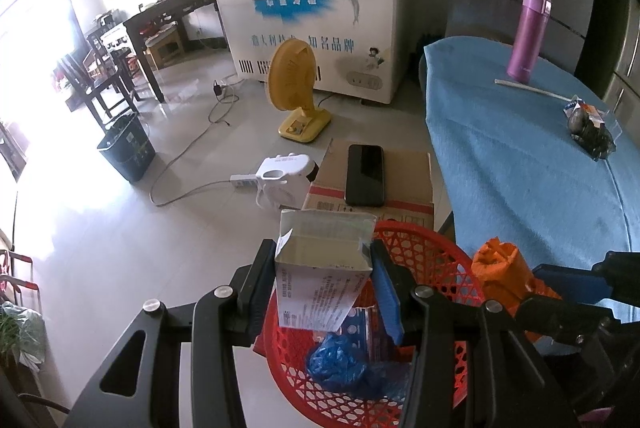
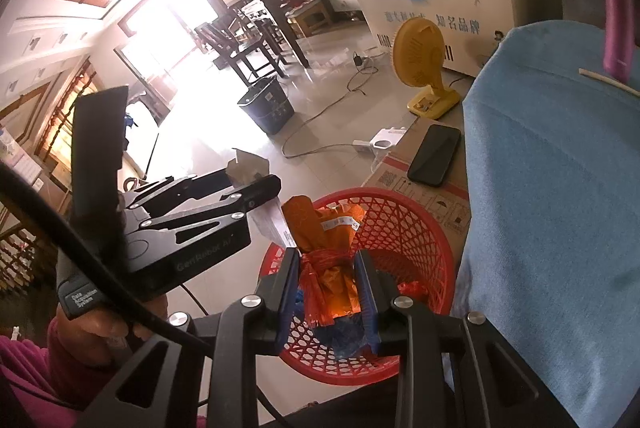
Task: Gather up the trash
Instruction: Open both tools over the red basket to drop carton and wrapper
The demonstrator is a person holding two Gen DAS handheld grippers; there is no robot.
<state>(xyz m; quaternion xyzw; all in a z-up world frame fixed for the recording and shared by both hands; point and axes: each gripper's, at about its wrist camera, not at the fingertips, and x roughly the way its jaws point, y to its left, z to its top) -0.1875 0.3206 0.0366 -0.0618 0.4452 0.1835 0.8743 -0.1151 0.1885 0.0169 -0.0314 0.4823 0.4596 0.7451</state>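
A red mesh basket [image 1: 440, 260] [image 2: 404, 228] stands on the floor beside the blue-covered table [image 1: 520, 163] [image 2: 560, 187]. My left gripper [image 1: 324, 268] is shut on an open white carton [image 1: 320, 268] held over the basket; it also shows in the right wrist view [image 2: 256, 187]. My right gripper [image 2: 328, 276] is shut on an orange wrapper tied with red string [image 2: 324, 260] above the basket; the wrapper also shows in the left wrist view [image 1: 500, 268]. A crumpled blue bag [image 1: 340, 368] lies in the basket. A dark snack wrapper [image 1: 588, 127] and a white straw [image 1: 532, 89] lie on the table.
A purple flask [image 1: 528, 35] stands on the table. A phone [image 1: 365, 173] lies on a cardboard box [image 1: 408, 179] behind the basket. A yellow fan [image 1: 294, 91], a white freezer [image 1: 320, 19], a dark bin [image 1: 126, 145] and cables are on the floor.
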